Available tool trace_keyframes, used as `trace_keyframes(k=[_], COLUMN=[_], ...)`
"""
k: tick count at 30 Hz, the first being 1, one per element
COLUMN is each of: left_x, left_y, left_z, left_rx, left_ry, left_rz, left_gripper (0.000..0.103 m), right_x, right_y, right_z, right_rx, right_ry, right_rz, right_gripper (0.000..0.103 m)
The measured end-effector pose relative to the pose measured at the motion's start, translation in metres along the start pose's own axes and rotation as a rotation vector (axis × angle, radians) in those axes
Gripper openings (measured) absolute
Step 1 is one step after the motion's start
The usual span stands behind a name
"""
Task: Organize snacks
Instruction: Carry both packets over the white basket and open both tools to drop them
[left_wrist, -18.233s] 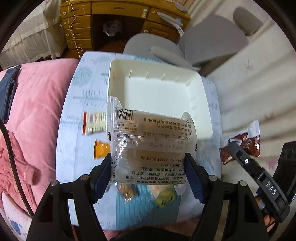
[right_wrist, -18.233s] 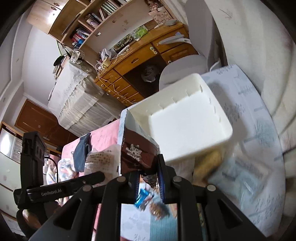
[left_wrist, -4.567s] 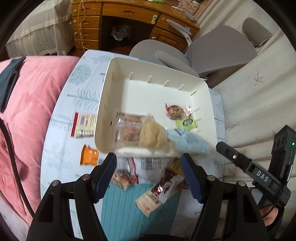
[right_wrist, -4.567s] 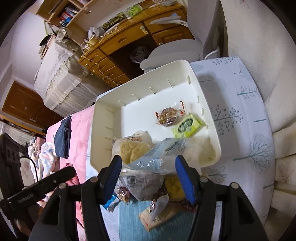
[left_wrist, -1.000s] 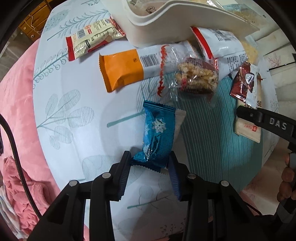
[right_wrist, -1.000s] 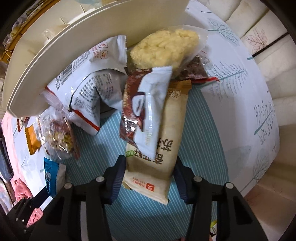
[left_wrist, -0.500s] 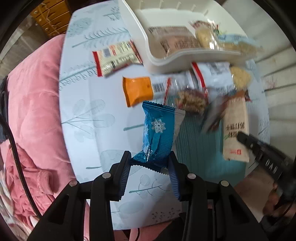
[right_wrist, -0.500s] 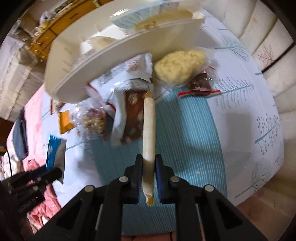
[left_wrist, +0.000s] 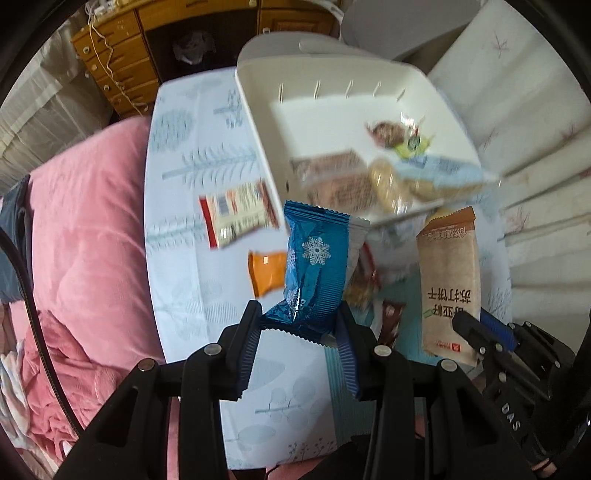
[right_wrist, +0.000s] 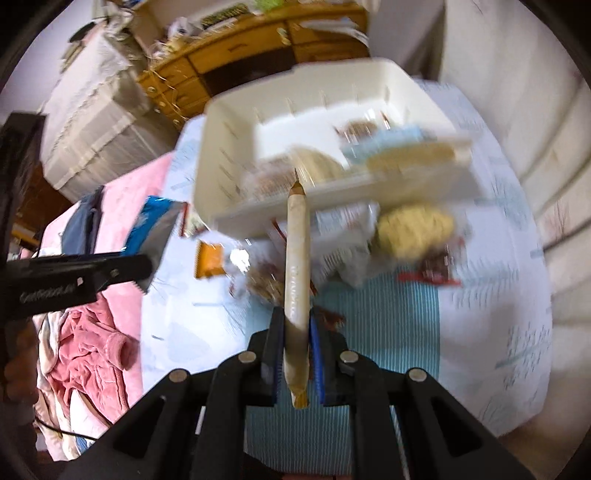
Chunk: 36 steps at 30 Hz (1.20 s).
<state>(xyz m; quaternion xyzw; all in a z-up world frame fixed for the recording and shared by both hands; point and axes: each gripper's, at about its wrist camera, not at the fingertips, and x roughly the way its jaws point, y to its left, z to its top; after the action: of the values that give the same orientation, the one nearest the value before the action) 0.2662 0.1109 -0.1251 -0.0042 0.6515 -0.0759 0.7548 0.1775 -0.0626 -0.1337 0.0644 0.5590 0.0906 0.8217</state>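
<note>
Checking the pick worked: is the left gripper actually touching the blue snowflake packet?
Touching. The left wrist view shows the left gripper with both pads pressed against the lower end of the blue snowflake packet, holding it clear of the table.

A glossy, crinkled foil finish is shown by the blue snack packet (left_wrist: 314, 273). A matt, paper-like wrapper is seen on the tan biscuit packet (left_wrist: 448, 280). The white tray (left_wrist: 266, 147) appears as smooth matt plastic. The surface (left_wrist: 184, 184) is covered with printed cloth; the pink blanket (left_wrist: 85, 221) looks plush.
</note>
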Motion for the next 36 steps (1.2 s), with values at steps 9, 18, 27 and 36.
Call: trace_keyframes(k=[9, 18, 27, 36], left_x=[-0.024, -0.034, -0.032, -0.027], left_y=[-0.011, -0.022, -0.033, -0.022], left_z=[0.046, 0.087, 0.1, 0.079], left_rx=[-0.033, -0.065, -0.077, -0.123], left_ry=[-0.091, -0.177, -0.236, -0.208], left_rz=[0.002, -0.031, -0.081, -0.042], left_gripper=[0.038, 0.038, 0.074, 0.077], right_x=[-0.021, -0.025, -0.024, -0.027], right_y=[0.001, -0.022, -0.049, -0.065], right_z=[0.054, 0.1, 0.12, 0.111], right_rx=[-0.07, -0.036, -0.013, 0.058], right_ry=[-0.149, -0.246, -0.292, -0.302], right_rz=[0.011, 0.02, 0.096, 0.132], right_gripper=[0.013, 0.013, 0.016, 0.048])
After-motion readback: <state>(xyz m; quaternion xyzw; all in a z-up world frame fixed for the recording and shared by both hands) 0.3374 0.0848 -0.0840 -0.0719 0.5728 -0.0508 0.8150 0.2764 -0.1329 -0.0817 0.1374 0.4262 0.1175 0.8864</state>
